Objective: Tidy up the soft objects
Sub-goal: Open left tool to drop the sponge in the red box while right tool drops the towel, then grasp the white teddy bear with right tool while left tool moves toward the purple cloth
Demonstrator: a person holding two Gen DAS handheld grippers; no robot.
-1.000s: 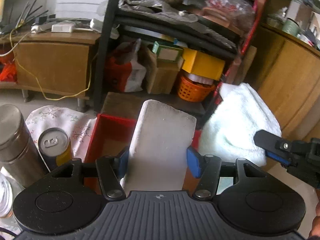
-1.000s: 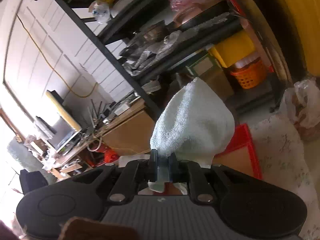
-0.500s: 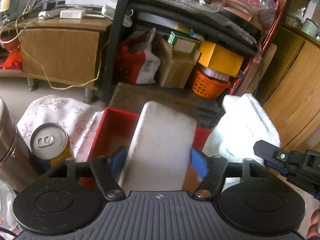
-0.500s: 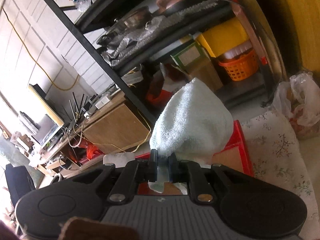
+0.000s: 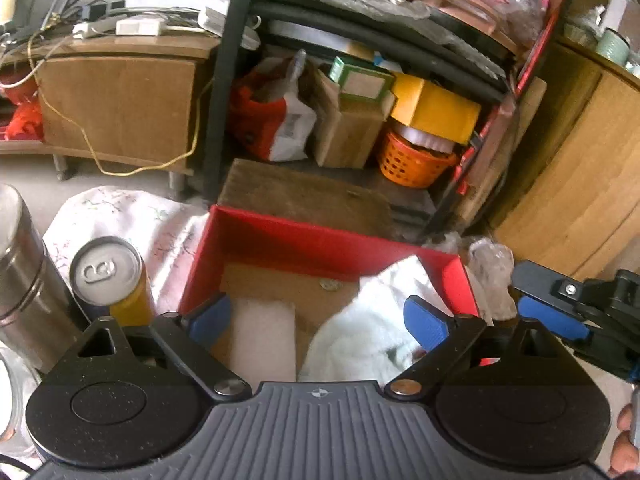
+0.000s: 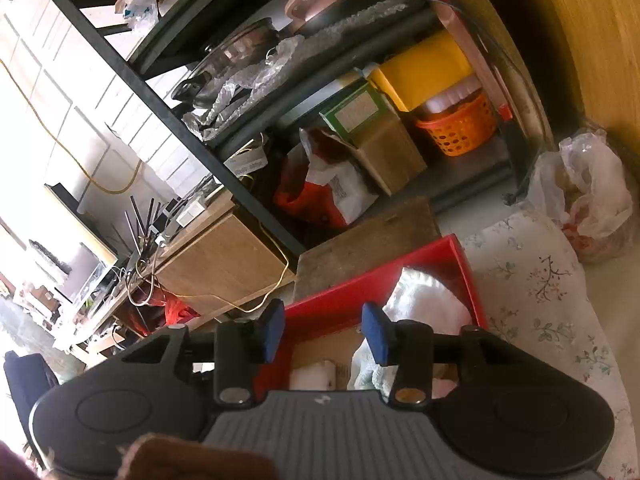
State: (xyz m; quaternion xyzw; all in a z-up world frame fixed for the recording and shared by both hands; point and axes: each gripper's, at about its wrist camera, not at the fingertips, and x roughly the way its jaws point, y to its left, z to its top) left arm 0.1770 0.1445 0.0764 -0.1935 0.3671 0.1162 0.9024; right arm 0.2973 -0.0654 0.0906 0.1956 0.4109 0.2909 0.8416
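Cluttered home storeroom. Ahead of the claw, a black shelf holds pots, boxes, an orange basket. Wood cabinet ahead-left, wires on top.

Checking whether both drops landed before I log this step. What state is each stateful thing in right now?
Left claw: open, jaws just opened, nothing gripped.
Right claw: open, jaws just opened, nothing between them.
White sponge block: released, lying in the box.
White towel: released, crumpled in the box.
Red box: open-topped, holding both.
Drink can: upright, tab unopened.
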